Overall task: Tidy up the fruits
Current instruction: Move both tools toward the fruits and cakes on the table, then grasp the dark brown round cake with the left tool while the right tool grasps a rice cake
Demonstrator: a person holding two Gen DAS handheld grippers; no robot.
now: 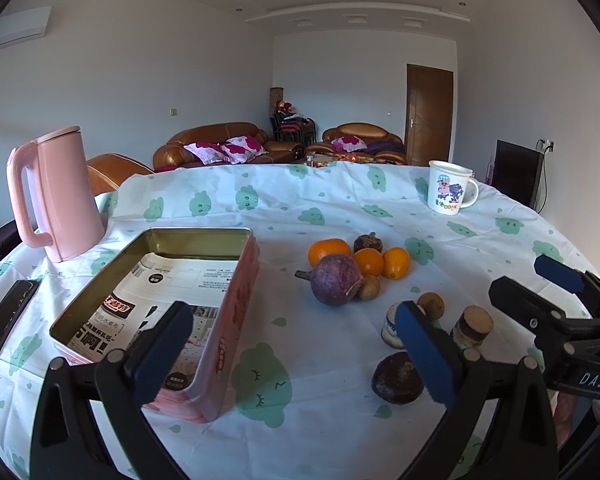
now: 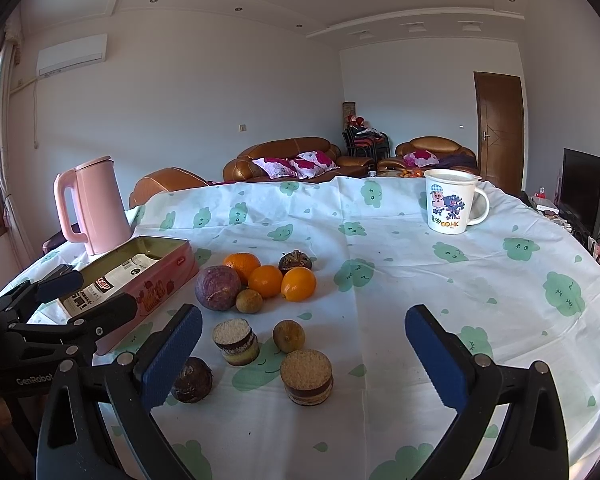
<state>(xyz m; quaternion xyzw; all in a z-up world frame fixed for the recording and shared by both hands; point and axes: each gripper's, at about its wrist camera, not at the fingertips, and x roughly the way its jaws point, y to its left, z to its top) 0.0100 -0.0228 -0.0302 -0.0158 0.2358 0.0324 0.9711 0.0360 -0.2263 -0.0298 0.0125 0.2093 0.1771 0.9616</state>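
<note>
A pile of fruit lies mid-table: a big purple fruit (image 1: 334, 279) (image 2: 217, 288), three oranges (image 1: 329, 251) (image 2: 298, 284), a dark mangosteen (image 2: 295, 261) and a small brown fruit (image 2: 249, 301). Nearer lie another brown fruit (image 2: 288, 335), a dark round fruit (image 2: 191, 379) (image 1: 397, 377) and two layered cake pieces (image 2: 307, 377) (image 2: 236, 341). An open pink tin (image 1: 236, 320) (image 2: 156, 286) lined with printed paper stands to the left. My left gripper (image 1: 296, 354) is open above the tin's near right corner. My right gripper (image 2: 304, 362) is open and empty above the near cake piece.
A pink kettle (image 1: 56, 196) stands at the back left behind the tin. A black phone (image 1: 8, 322) lies at the left table edge. A white cartoon mug (image 2: 452, 202) stands at the back right. The table (image 2: 440, 280) has a white cloth with green cloud prints.
</note>
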